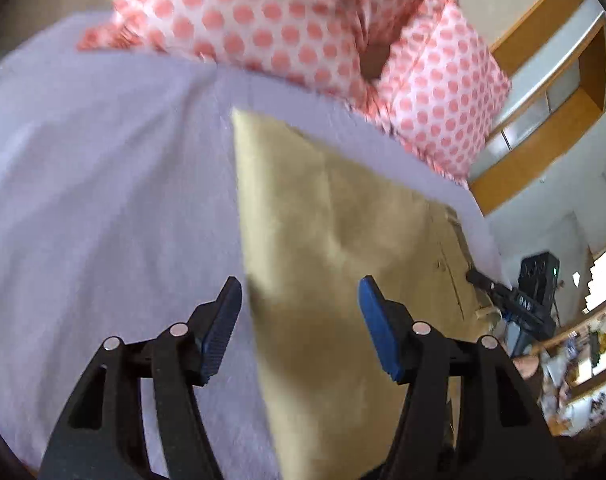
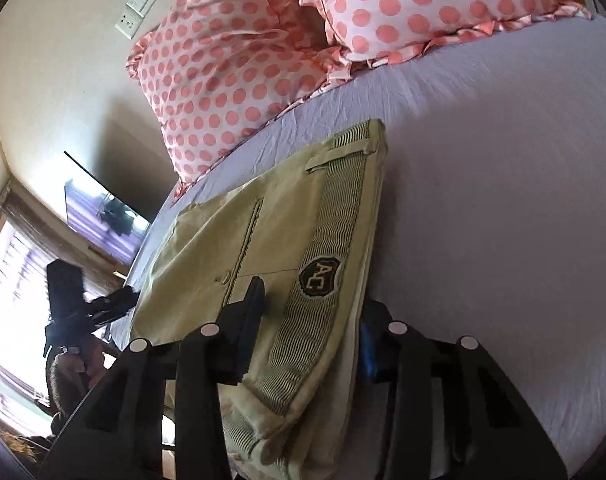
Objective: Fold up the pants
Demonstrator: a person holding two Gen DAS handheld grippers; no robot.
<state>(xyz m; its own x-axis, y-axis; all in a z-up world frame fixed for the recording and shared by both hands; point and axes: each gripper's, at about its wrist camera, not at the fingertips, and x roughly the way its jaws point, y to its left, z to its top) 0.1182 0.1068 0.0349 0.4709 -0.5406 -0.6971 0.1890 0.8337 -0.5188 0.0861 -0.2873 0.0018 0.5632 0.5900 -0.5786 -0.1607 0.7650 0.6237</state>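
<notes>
Khaki pants [image 1: 335, 248] lie folded on a lavender bed sheet [image 1: 103, 200]. In the left wrist view my left gripper [image 1: 299, 300] is open, its fingers either side of the pants' near left edge, just above the cloth. In the right wrist view the pants' ribbed waistband [image 2: 323, 264] with a dark "AC" patch [image 2: 319, 274] runs between the jaws. My right gripper [image 2: 311, 312] is open around the waistband end; whether the pads touch the cloth is unclear. The right gripper also shows at the far right of the left wrist view [image 1: 499, 292].
Two pink polka-dot pillows [image 2: 239, 64] lie at the head of the bed. A wall with a switch plate [image 2: 137, 8] and a television [image 2: 103, 216] stand beyond the bed's left edge. Wooden shelving [image 1: 551, 92] is to the right.
</notes>
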